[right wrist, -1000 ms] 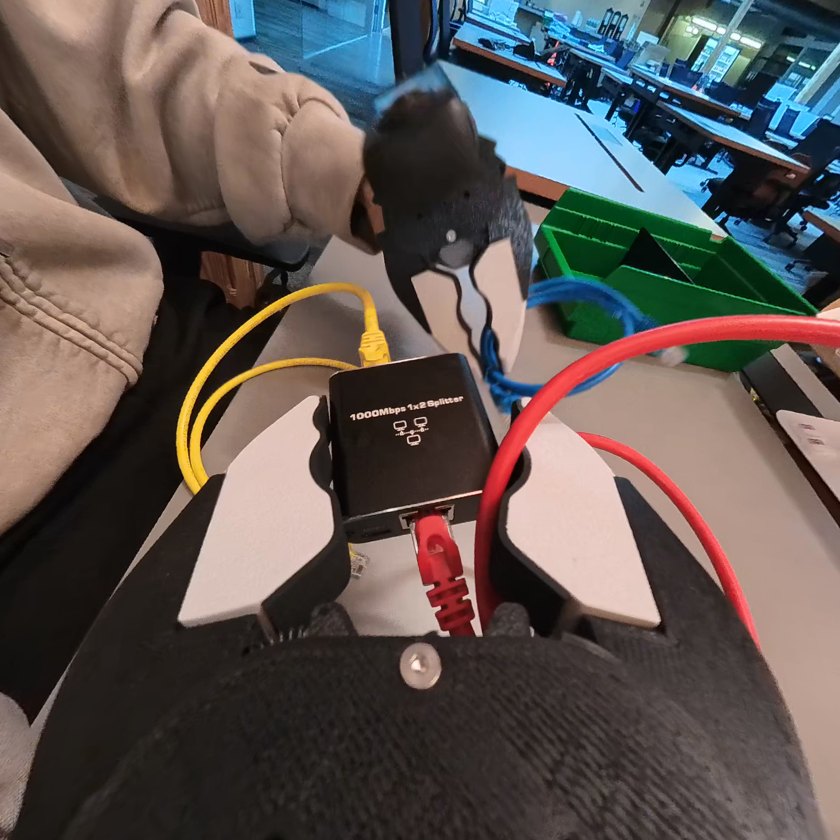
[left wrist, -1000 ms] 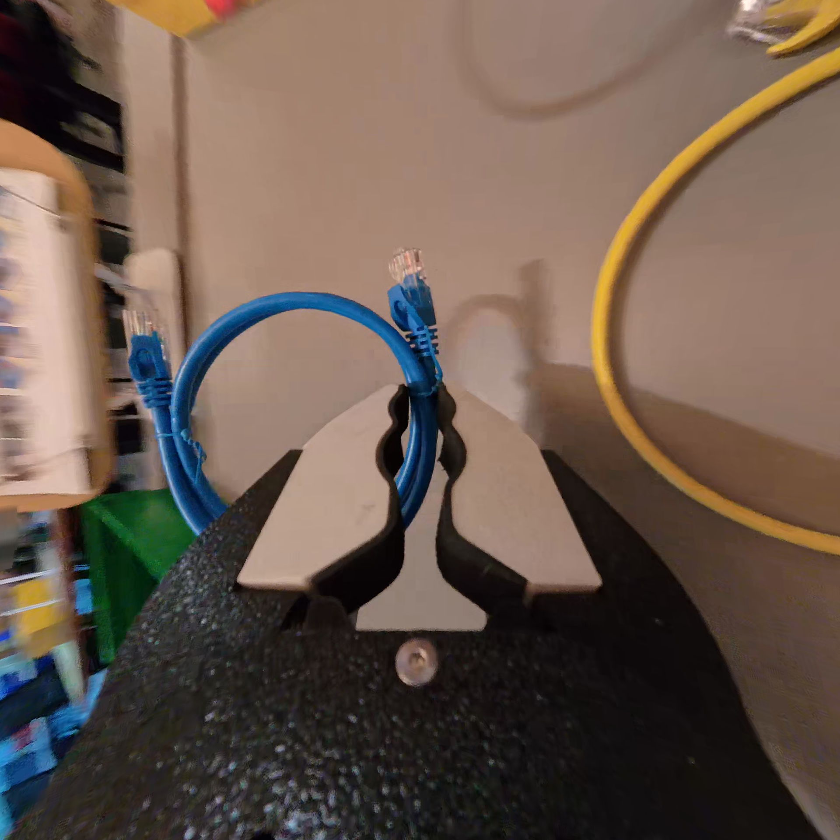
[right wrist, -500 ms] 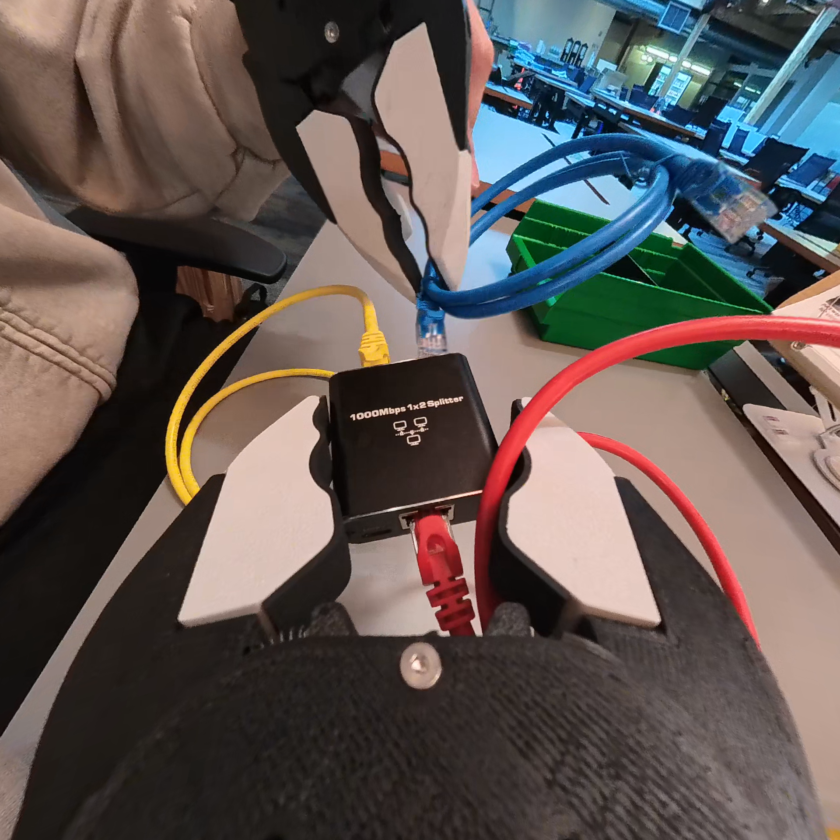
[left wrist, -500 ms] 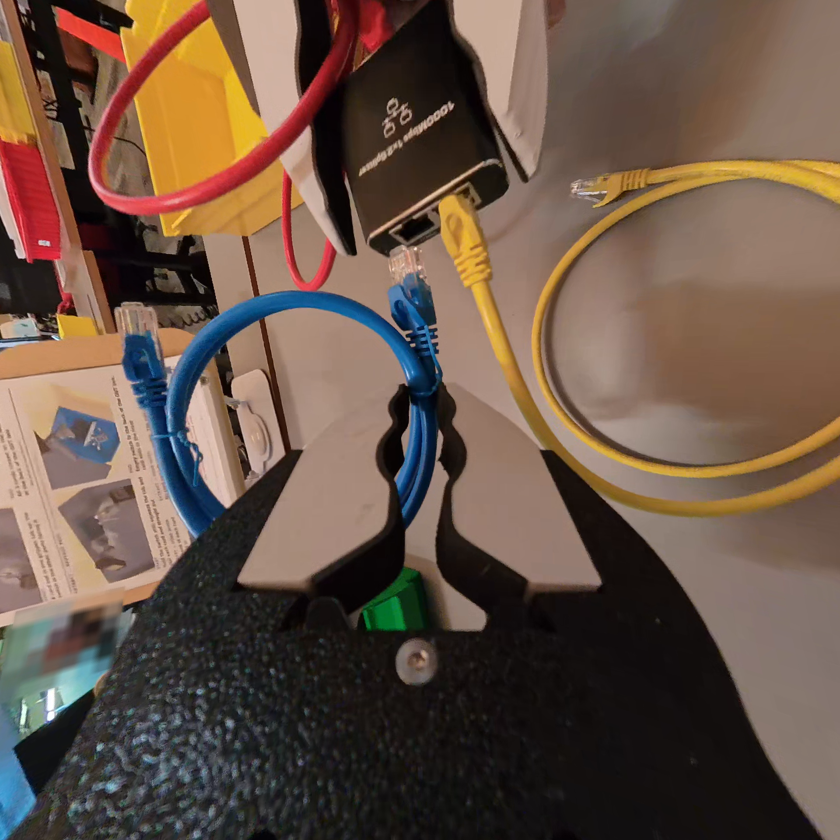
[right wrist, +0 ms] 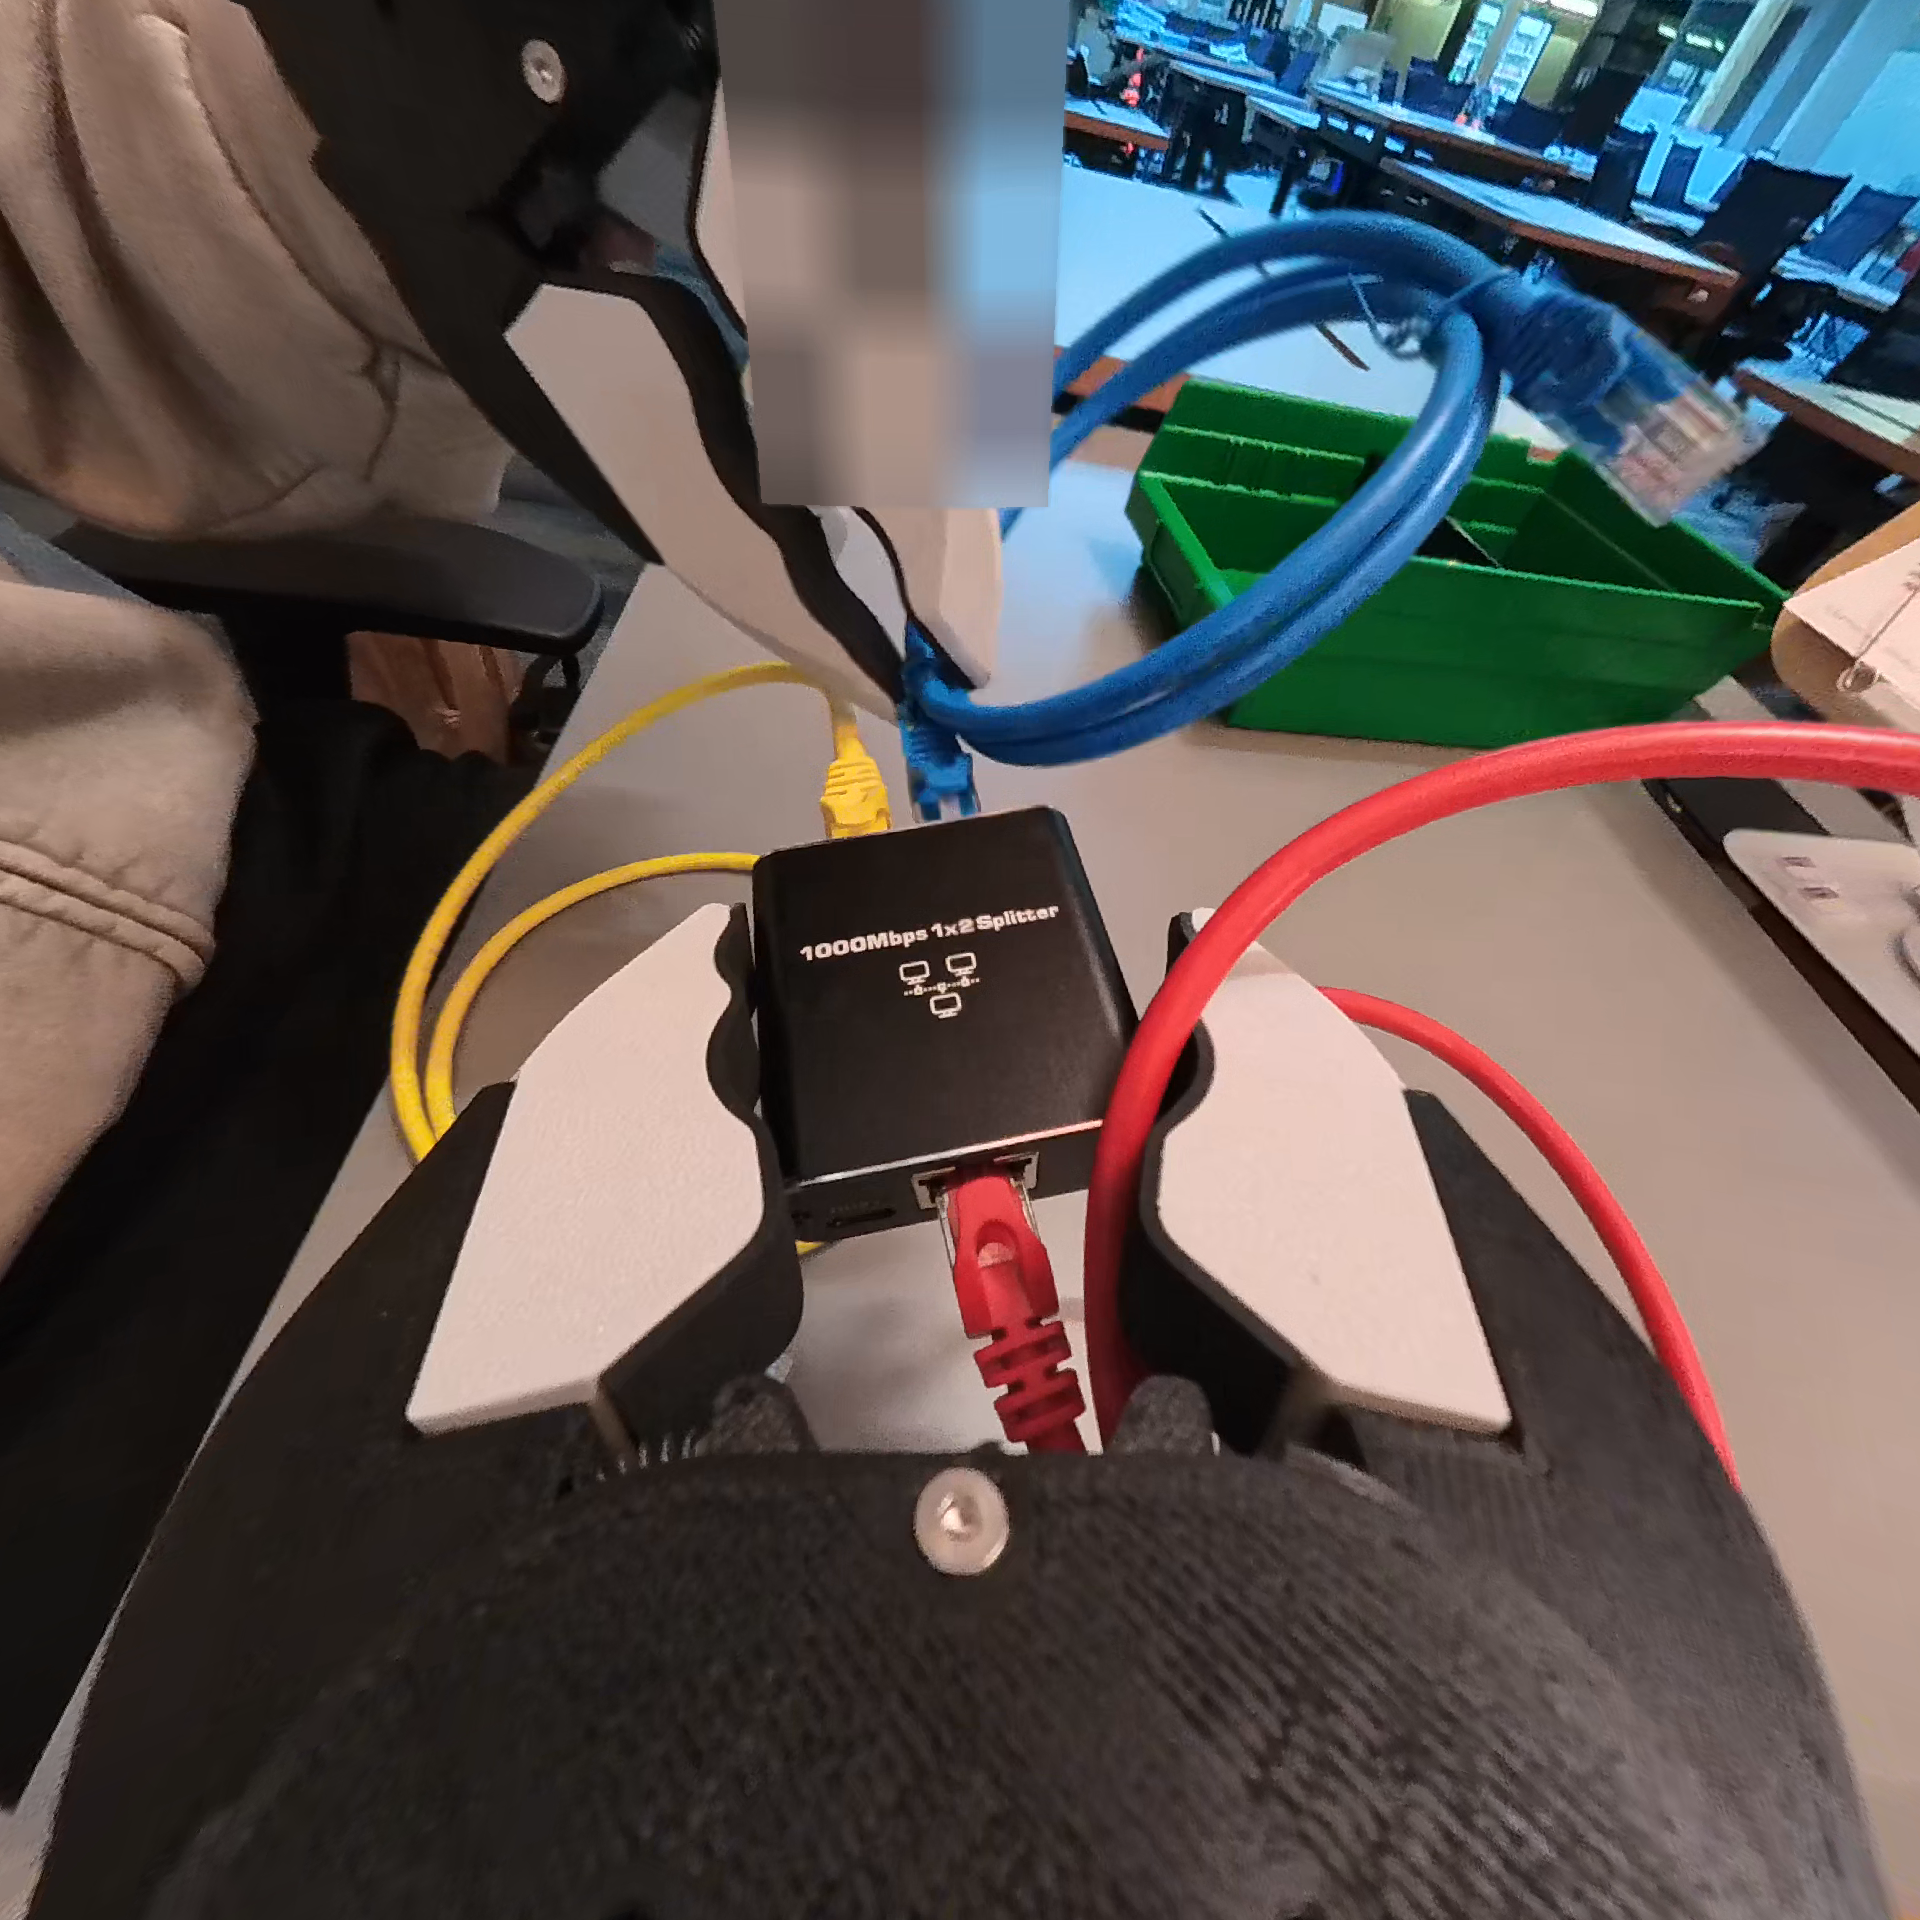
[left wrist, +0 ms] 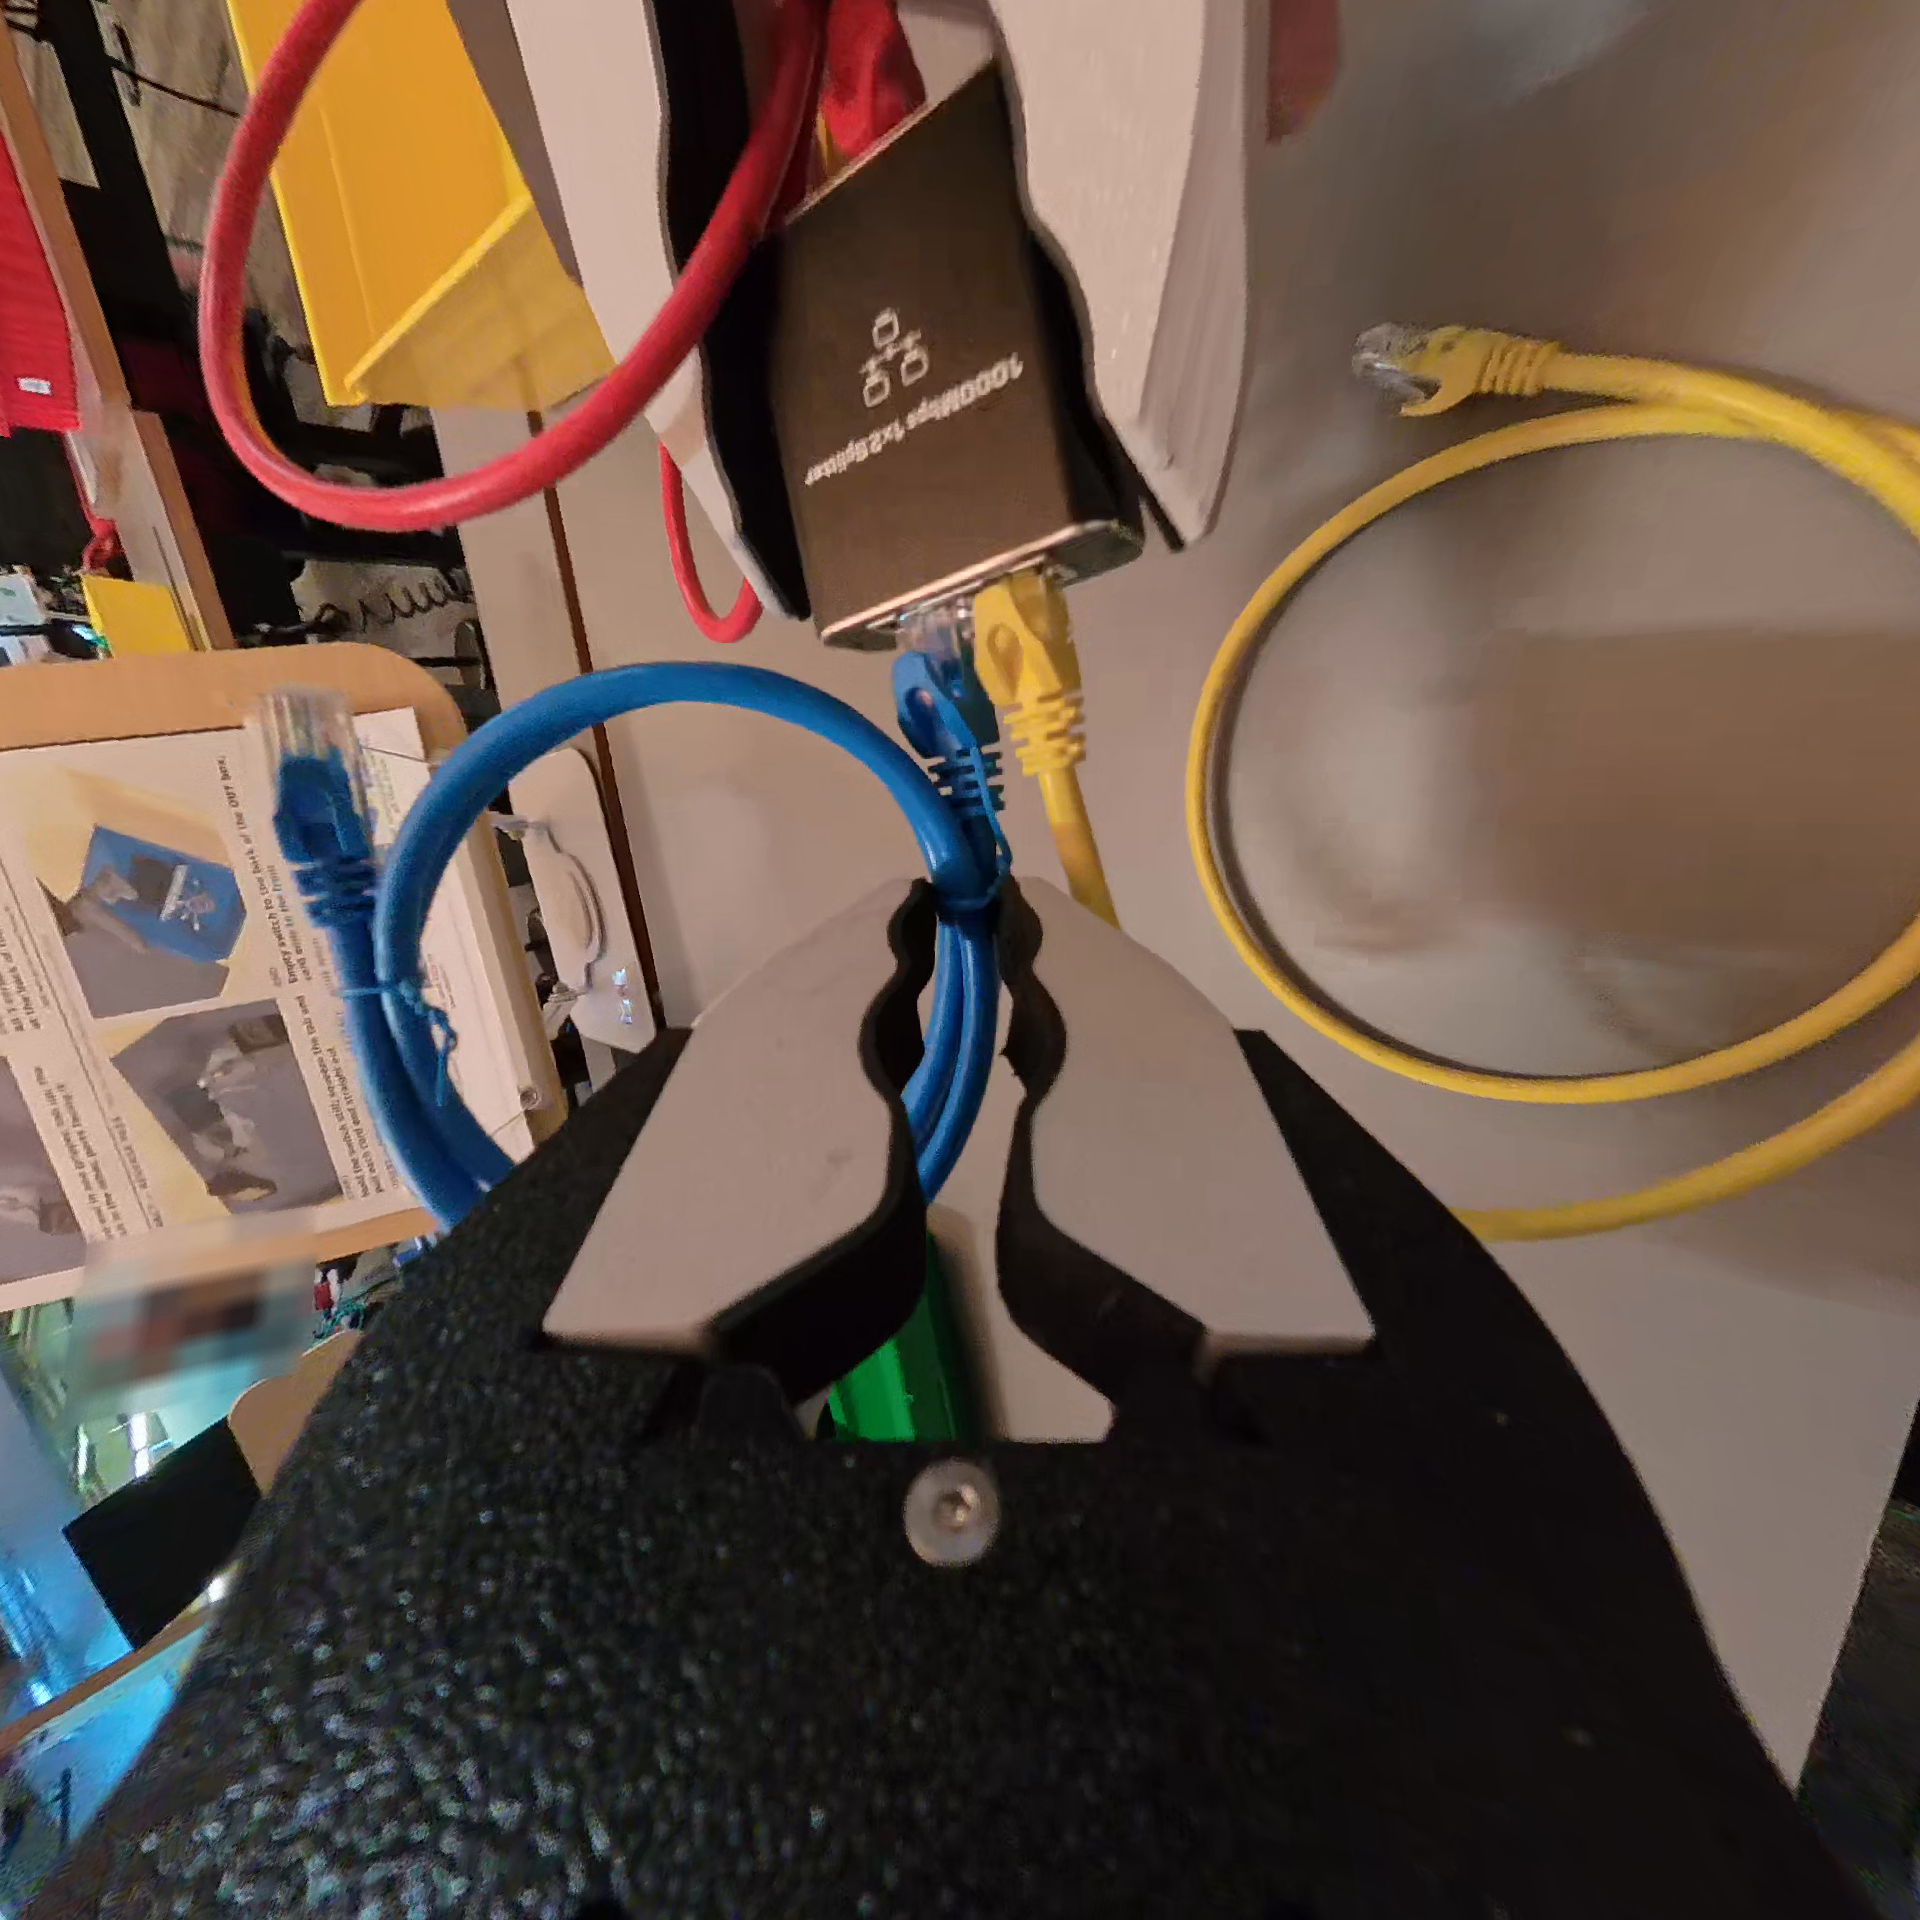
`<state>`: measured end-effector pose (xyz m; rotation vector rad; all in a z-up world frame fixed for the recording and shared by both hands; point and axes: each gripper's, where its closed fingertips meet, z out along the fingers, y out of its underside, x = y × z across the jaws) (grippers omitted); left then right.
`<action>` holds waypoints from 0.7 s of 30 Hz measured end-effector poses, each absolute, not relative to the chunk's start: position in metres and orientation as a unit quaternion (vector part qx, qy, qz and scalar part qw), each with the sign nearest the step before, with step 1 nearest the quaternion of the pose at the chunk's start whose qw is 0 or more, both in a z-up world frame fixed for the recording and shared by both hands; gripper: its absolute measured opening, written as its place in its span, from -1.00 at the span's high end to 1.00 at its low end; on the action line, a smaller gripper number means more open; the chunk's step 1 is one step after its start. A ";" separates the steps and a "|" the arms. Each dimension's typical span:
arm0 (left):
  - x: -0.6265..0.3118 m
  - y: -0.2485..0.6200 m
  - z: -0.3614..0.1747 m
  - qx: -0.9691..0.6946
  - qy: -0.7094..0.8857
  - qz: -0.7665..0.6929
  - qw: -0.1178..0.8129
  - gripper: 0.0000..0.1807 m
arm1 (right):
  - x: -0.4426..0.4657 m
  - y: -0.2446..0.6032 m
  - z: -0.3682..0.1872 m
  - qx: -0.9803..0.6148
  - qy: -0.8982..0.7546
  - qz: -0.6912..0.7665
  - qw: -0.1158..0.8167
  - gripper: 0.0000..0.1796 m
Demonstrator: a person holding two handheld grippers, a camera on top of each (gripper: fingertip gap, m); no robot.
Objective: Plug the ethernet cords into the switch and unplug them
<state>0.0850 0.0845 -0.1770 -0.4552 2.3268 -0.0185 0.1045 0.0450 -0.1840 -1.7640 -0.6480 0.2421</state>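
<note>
The grey table [right wrist: 1558, 1018] carries everything, with a green bin [right wrist: 1455, 623] at its far side. On it the right gripper [right wrist: 945, 1039] is closed on the black switch [right wrist: 935, 997], 1 finger on each side wall, bracing it. A red cord [right wrist: 1003, 1299] is seated in the near port, its loop running past the right finger. A yellow cord [left wrist: 1029, 675] sits in 1 of the 2 far ports. The left gripper [left wrist: 961, 914] is clamped on the coiled blue cord [left wrist: 951, 1039] just behind its plug [left wrist: 935, 665], whose clear tip is at the mouth of the port beside the yellow one.

The step in hand looks like plugging in cord 3. Whether the plug has latched cannot be told. The next move probably calls for a straight push along the port's axis, plug kept square, while the right gripper resists.
</note>
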 end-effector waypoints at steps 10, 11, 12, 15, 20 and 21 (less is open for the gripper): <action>0.088 0.088 -0.169 -0.199 0.903 -0.046 0.379 0.88 | 0.103 0.052 -0.175 -0.748 -0.256 0.107 0.603 0.15; 0.087 0.088 -0.171 -0.197 0.905 -0.050 0.374 0.88 | 0.102 0.053 -0.177 -0.748 -0.257 0.112 0.601 0.15; 0.087 0.089 -0.171 -0.198 0.906 -0.050 0.371 0.88 | 0.100 0.054 -0.179 -0.749 -0.258 0.114 0.599 0.15; 0.088 0.092 -0.176 -0.203 0.908 -0.037 0.366 0.88 | 0.099 0.059 -0.182 -0.754 -0.257 0.110 0.594 0.15; 0.087 0.090 -0.179 -0.216 0.907 -0.071 0.354 0.88 | 0.098 0.060 -0.183 -0.751 -0.262 0.111 0.596 0.15; 0.089 0.089 -0.174 -0.219 0.902 -0.081 0.364 0.88 | 0.100 0.059 -0.180 -0.747 -0.260 0.107 0.603 0.15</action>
